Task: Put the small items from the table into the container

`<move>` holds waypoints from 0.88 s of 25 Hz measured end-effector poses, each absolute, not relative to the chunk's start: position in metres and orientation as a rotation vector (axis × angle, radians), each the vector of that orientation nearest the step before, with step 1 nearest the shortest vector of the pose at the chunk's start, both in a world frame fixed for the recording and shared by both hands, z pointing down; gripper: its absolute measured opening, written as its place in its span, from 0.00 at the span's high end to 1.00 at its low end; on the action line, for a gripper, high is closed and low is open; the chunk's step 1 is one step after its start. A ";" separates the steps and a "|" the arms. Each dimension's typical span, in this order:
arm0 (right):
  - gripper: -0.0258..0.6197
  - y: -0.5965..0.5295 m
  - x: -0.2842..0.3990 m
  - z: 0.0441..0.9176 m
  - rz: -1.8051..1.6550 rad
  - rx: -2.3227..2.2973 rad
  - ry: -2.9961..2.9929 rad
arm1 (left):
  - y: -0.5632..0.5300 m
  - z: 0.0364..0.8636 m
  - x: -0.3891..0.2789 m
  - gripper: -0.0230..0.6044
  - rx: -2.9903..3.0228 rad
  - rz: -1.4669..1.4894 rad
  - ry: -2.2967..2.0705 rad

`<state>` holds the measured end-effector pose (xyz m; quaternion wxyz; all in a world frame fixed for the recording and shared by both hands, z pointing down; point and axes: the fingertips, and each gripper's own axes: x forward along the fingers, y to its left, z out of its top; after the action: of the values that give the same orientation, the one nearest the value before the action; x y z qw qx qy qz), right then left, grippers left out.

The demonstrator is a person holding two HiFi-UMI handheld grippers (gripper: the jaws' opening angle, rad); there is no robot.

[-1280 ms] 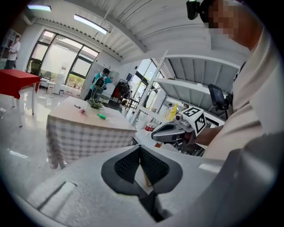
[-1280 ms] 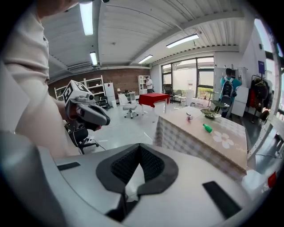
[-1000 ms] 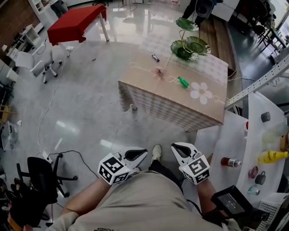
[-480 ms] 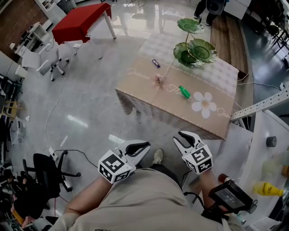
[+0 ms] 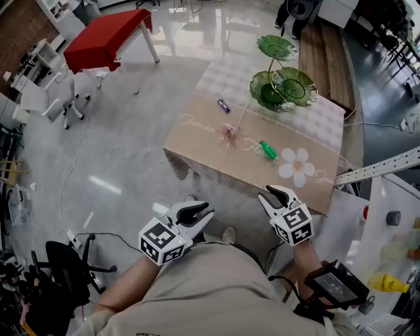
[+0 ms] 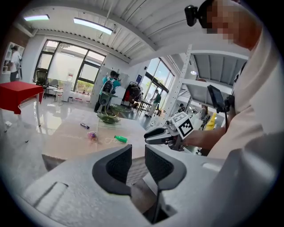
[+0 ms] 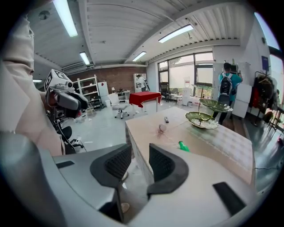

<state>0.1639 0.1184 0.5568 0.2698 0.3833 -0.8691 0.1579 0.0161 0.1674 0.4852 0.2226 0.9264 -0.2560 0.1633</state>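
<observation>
Three small items lie on the beige-clothed table (image 5: 197,134): a green one (image 5: 268,150), a pink one (image 5: 229,131) and a dark one (image 5: 224,104). Behind them stands a green tiered glass dish stand (image 5: 282,82). Both grippers hover over the floor, short of the table's near edge. My left gripper (image 5: 200,211) is open and empty. The jaws of my right gripper (image 5: 277,195) are opening, with nothing between them. The right gripper view shows the green item (image 7: 183,146), the pink item (image 7: 162,128) and the dish stand (image 7: 203,119) ahead. The left gripper view shows the right gripper (image 6: 153,135) beside the table.
A red table (image 5: 105,39) and white chairs (image 5: 39,98) stand far left. A black office chair (image 5: 62,262) is at lower left. A white shelf (image 5: 380,210) with bottles runs along the right. A person (image 5: 298,10) stands beyond the table.
The person has stepped toward the table, so both grippers are nearer its front edge. The right gripper's jaws look wider apart than a second ago.
</observation>
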 end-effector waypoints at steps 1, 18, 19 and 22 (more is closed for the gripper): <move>0.77 0.111 0.164 0.558 0.433 1.055 -2.322 | 0.157 0.486 0.011 0.84 2.560 0.449 -0.686; 0.77 0.004 0.183 0.590 0.502 1.276 -1.952 | 0.020 0.493 -0.074 0.91 2.616 0.551 -0.365; 0.76 0.000 0.187 0.596 0.511 1.262 -1.940 | 0.016 0.493 -0.074 0.93 2.614 0.547 -0.368; 0.76 -0.014 0.202 0.618 0.508 1.214 -1.903 | 0.001 0.488 -0.065 0.95 2.616 0.520 -0.398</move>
<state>0.2022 -0.0141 0.6185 0.4022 0.4804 -0.7530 0.2009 -0.0651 0.0010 0.4878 0.2206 0.9461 -0.1441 0.1882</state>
